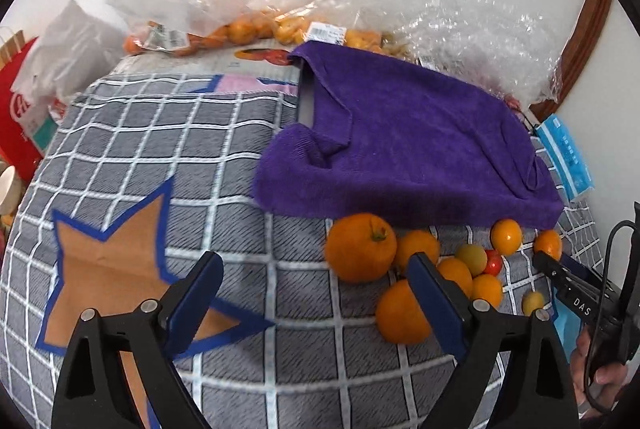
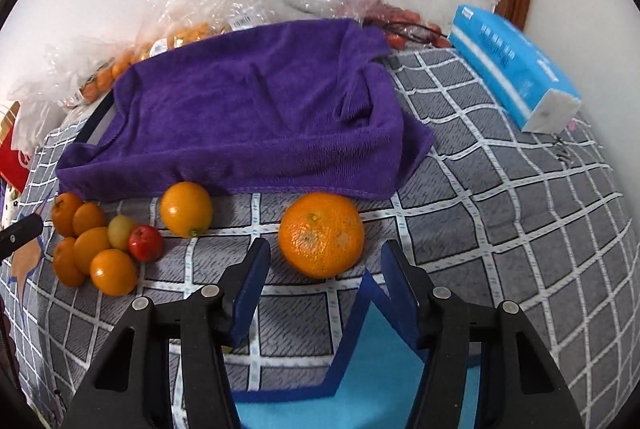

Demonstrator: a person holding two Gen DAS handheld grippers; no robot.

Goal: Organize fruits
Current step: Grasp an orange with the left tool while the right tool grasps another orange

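A large orange (image 2: 321, 235) lies on the grey checked cloth (image 2: 500, 221), just ahead of my open right gripper (image 2: 326, 261) and between its fingers' line. A cluster of small oranges (image 2: 92, 249), a yellow-green fruit (image 2: 120, 231) and a small red fruit (image 2: 145, 243) lies to its left, with one round orange (image 2: 186, 209) apart. In the left wrist view my open, empty left gripper (image 1: 316, 269) is over the cloth, left of another large orange (image 1: 361, 247) and the cluster (image 1: 460, 269). The right gripper (image 1: 560, 269) shows at the right edge.
A purple towel (image 2: 248, 121) covers a raised box behind the fruit. An orange star patch (image 1: 108, 269) and a blue star patch (image 2: 360, 369) lie on the cloth. Plastic bags of oranges (image 1: 240, 29) line the wall. A blue tissue pack (image 2: 516, 69) lies at right.
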